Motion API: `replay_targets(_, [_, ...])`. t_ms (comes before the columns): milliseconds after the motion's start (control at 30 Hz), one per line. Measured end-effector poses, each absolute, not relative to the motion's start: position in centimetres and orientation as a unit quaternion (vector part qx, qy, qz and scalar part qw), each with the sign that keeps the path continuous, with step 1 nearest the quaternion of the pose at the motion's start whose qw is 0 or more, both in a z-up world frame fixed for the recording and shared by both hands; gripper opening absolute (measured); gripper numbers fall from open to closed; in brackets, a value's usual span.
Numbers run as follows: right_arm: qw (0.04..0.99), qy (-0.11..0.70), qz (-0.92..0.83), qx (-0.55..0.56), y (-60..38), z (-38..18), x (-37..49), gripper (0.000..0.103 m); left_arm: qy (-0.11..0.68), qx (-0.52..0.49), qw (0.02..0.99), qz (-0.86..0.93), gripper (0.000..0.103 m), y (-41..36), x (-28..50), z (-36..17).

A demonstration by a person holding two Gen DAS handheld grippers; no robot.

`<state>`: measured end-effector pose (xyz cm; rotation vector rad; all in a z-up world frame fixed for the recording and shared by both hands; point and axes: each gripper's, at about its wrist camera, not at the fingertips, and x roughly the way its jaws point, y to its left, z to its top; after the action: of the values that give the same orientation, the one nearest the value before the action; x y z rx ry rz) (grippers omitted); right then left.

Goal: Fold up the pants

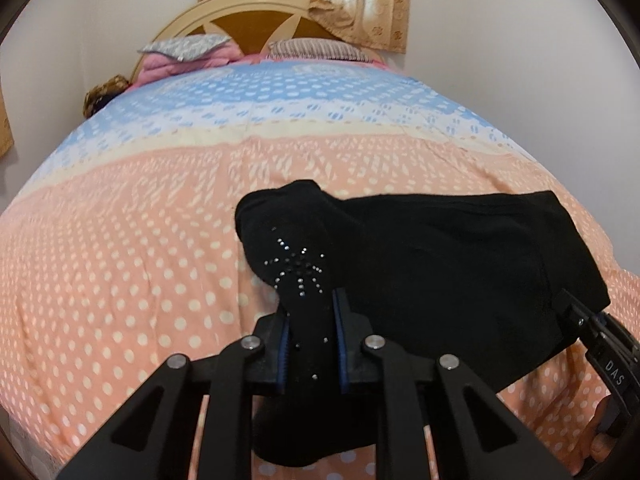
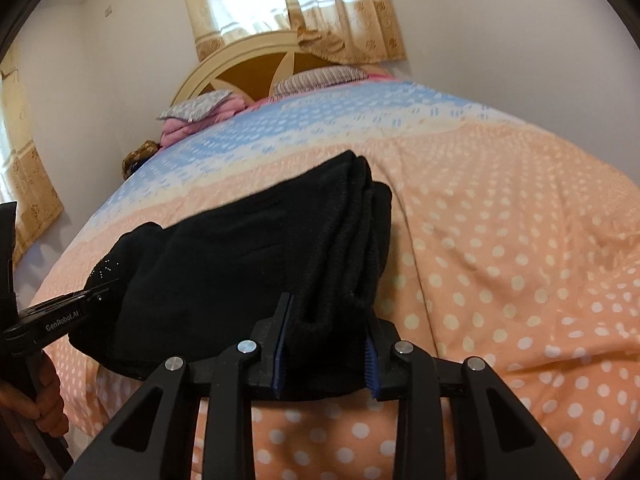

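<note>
Left tool (image 1: 310, 344) is clamped on the rhinestone-studded end of the black pants (image 1: 440, 272), which lie bunched on the near part of the dotted peach bedspread (image 1: 120, 264). Further right, the right tool (image 2: 326, 354) is clamped on the pants' thick folded edge.

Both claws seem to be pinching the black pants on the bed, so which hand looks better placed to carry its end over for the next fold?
Probably the left gripper: it pinches a thin loose end of the pants, while the right gripper holds thick bunched layers.
</note>
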<state>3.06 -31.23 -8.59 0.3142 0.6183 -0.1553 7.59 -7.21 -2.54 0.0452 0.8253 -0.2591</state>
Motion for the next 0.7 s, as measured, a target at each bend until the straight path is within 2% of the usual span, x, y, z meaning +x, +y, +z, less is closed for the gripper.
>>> replay_targets(700, [0.952, 0.276, -0.044, 0.125, -25.0, -3.6, 7.0, 0.031, 0.363, 0.023, 0.928, -0.085, 0.019, -1.8, 9.9, 0.0])
